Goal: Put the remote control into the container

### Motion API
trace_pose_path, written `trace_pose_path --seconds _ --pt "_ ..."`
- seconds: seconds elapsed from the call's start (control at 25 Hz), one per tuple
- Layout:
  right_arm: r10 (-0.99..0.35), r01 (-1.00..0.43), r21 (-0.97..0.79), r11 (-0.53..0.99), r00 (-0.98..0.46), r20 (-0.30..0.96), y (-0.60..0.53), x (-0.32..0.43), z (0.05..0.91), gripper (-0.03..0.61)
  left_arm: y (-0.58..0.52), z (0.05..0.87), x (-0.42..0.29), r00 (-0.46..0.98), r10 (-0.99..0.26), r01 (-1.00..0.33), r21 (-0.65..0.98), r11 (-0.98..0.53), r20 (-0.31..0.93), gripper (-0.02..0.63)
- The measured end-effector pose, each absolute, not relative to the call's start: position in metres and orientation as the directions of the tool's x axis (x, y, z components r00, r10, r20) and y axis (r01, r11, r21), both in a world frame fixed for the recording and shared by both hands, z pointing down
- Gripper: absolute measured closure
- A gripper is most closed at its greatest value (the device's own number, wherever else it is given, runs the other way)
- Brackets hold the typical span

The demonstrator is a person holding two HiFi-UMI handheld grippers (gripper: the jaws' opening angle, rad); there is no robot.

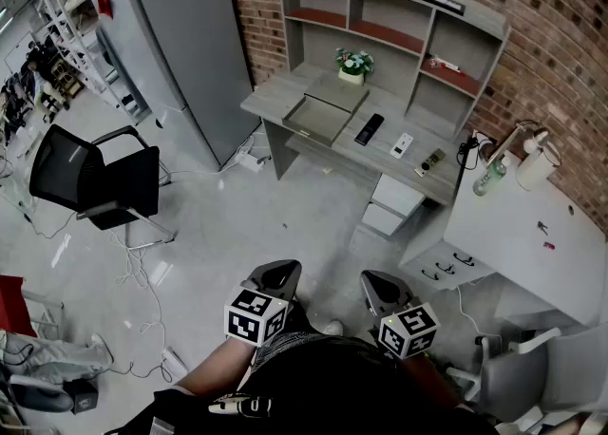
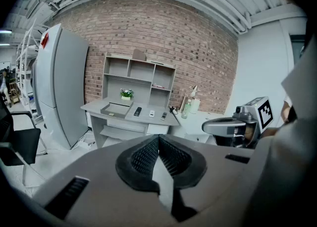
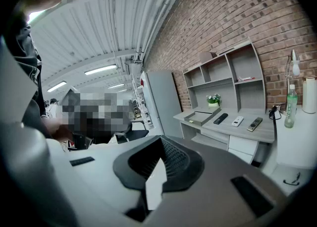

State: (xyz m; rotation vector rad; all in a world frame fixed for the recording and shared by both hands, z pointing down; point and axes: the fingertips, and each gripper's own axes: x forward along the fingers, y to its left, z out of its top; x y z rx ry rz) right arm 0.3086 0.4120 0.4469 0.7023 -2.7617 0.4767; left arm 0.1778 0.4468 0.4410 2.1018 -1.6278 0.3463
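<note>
Head view, black remote control (image 1: 369, 129), slim

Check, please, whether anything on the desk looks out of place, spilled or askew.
Nothing stands out on the desk: the three remote controls lie flat beside the container, and the plant stands upright. Only loose cables sprawl on the floor near the black chair.
</note>
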Motion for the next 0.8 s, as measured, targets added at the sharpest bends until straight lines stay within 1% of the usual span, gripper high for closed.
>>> trace_pose_path --seconds 0.36,0.56,0.8 --pt "-0.417 -0.501 -0.255 0.827 -0.851 0.321 0.406 0.307 0.45 0.572 0.442 0.44 0.176 0.266 -0.846 -0.961 0.195 -0.196 0.461 0.607" --pt "-0.386 -0.479 -0.329 0.814 -0.869 0.309 0.409 0.302 0.454 0.571 0.441 0.447 0.175 0.27 -0.832 -0.96 0.2 -0.195 0.484 0.607" --pt "-0.378 -0.486 -0.335 0.808 -0.862 0.338 0.41 0.291 0.47 0.571 0.438 0.459 0.173 0.281 -0.81 -0.957 0.212 -0.197 0.515 0.607"
